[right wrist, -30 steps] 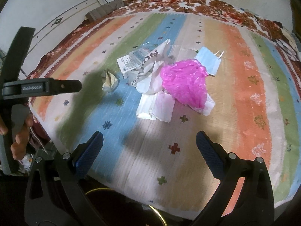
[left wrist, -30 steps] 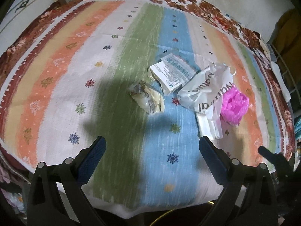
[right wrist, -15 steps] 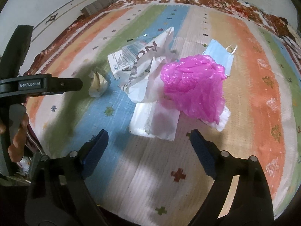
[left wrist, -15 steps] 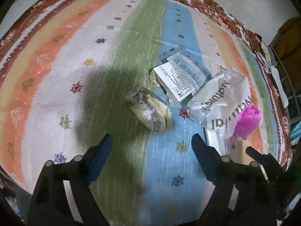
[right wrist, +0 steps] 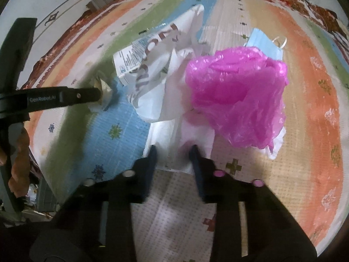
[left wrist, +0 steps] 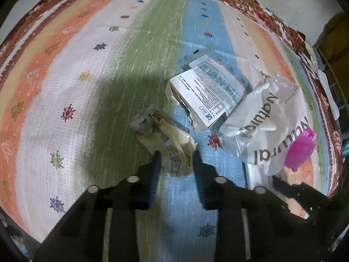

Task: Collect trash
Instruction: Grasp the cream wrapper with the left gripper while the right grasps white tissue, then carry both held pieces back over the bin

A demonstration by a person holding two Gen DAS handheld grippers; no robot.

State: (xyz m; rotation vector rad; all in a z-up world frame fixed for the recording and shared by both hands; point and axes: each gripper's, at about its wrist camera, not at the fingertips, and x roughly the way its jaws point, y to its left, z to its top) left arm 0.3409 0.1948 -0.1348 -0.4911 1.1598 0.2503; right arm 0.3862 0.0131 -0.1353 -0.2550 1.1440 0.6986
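Left wrist view: the left tongs [left wrist: 175,157] have just been closing and now pinch the crumpled wrapper [left wrist: 169,139] on the bed [left wrist: 65,69], ready to lift.

Right wrist view: the right tongs [right wrist: 173,152], likewise closing, straddle the white paper [right wrist: 172,139]; the pink bag [right wrist: 237,91] lies just beyond, to their right.

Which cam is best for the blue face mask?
Right wrist view. The blue face mask lies in the open on the striped bedspread behind the pink plastic bag, one ear loop showing. In the left wrist view it can't be made out; the white "Natural" bag blocks that side.
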